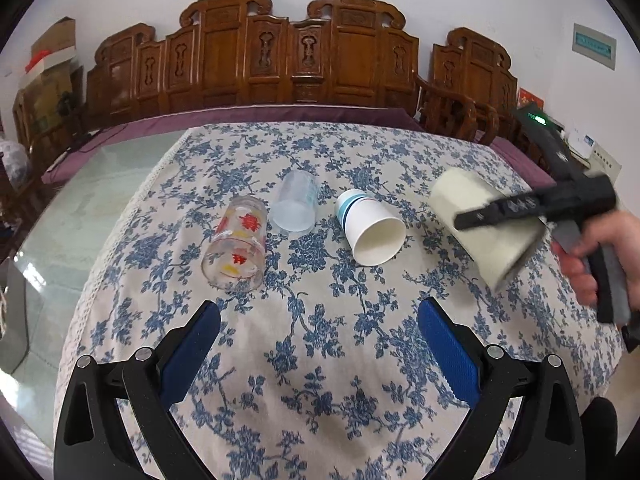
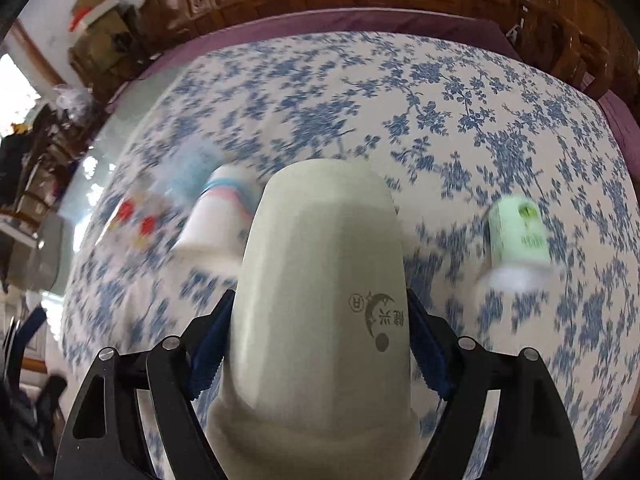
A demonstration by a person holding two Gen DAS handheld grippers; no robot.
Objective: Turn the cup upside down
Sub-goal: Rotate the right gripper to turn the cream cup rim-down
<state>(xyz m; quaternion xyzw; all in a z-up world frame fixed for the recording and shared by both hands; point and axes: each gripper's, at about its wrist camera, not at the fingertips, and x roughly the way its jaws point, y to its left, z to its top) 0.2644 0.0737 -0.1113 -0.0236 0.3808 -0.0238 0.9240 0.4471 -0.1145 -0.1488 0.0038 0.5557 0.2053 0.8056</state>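
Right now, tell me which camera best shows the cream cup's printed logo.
Right wrist view: the cream cup fills the frame, logo sharp, clamped by the right gripper. Left wrist view shows it blurred, logo unseen.

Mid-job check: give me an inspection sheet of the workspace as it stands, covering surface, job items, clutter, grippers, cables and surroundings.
Surface: blue floral tablecloth over a table.
Job's things: cream cup held off the cloth, tilted; its rim faces the camera that sees it from the left. Printed glass, clear plastic cup and striped paper cup lie on their sides. Green cup is blurred; pose unclear.
Clutter: nothing seen.
Grippers: right gripper shut on the cream cup; left gripper open, holding nothing.
Cables: a dark cable at the table's far left edge.
Surroundings: carved wooden bench, cardboard boxes.
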